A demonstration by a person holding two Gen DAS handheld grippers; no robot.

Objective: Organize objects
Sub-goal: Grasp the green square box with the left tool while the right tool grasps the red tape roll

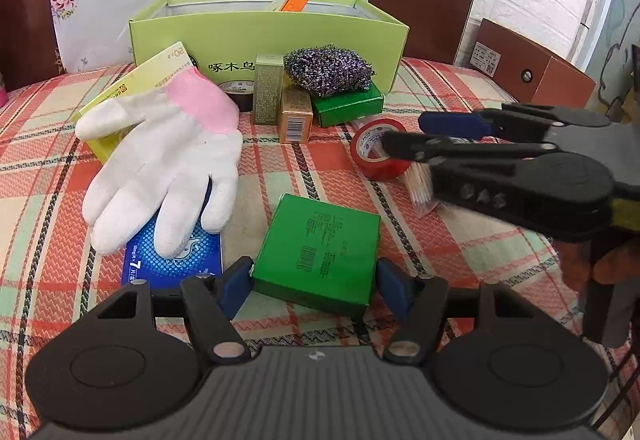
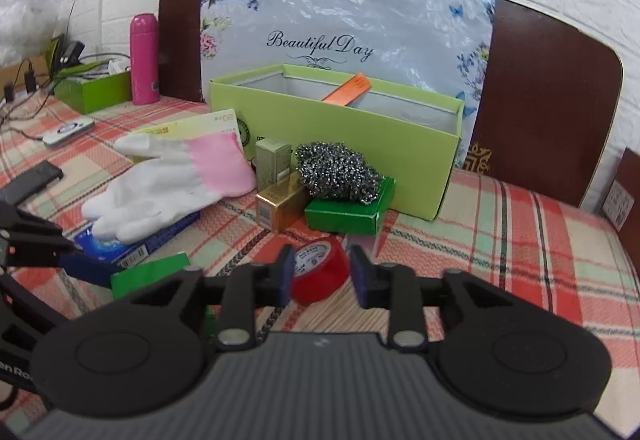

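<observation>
Two grippers, two targets on my plaid table.
My left gripper pinches the flat green box; my right gripper straddles the red tape roll, right pad not touching it. Beyond them sits the open lime box.

tablecloth: red-green plaid | tape roll: red | glove: white, pink cuff | flat box: green

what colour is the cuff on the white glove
Pink: the glove has a pink cuff, clearest in the left wrist view.
</observation>
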